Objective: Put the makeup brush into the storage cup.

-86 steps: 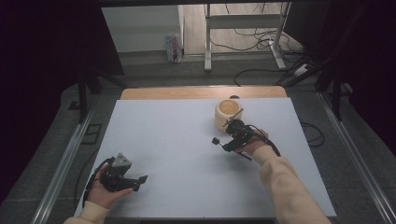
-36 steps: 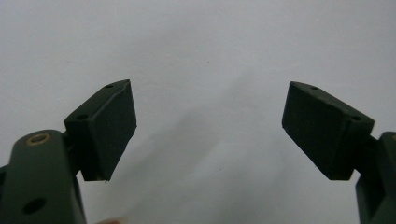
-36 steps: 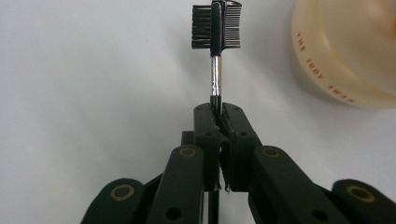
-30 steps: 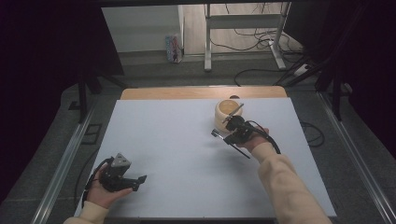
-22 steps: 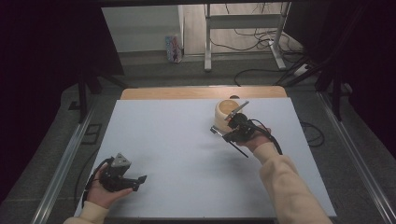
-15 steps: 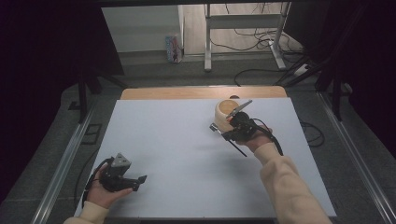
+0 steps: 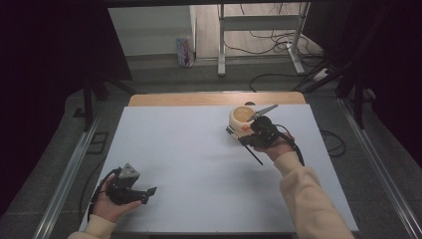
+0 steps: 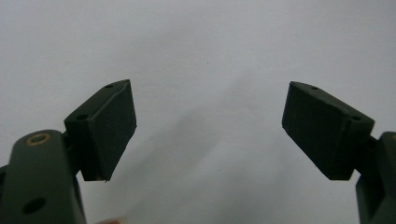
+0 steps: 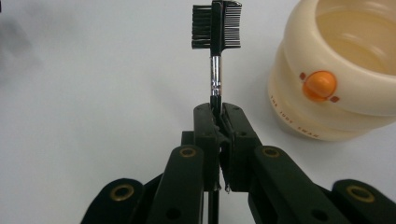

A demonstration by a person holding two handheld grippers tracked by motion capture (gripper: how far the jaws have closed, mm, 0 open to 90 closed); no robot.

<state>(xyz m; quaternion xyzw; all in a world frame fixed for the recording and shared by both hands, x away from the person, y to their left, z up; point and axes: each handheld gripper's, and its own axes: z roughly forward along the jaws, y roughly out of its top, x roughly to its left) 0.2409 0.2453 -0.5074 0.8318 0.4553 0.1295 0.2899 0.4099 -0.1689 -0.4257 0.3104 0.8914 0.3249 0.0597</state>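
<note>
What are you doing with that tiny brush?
A person holds a gripper in each hand at a white table. The right gripper is clamped on the handle of a small brush, bristles pointing out beside a cream pot. The left gripper rests open with nothing between its jaws, near the table's front edge.

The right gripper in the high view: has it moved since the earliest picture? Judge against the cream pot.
Yes. The right gripper, shut on the small brush, has moved up the picture and now overlaps the cream pot.

The right gripper (image 7: 243, 133) holds a thin brush (image 7: 252, 153) beside the cream pot (image 7: 241, 117).
</note>
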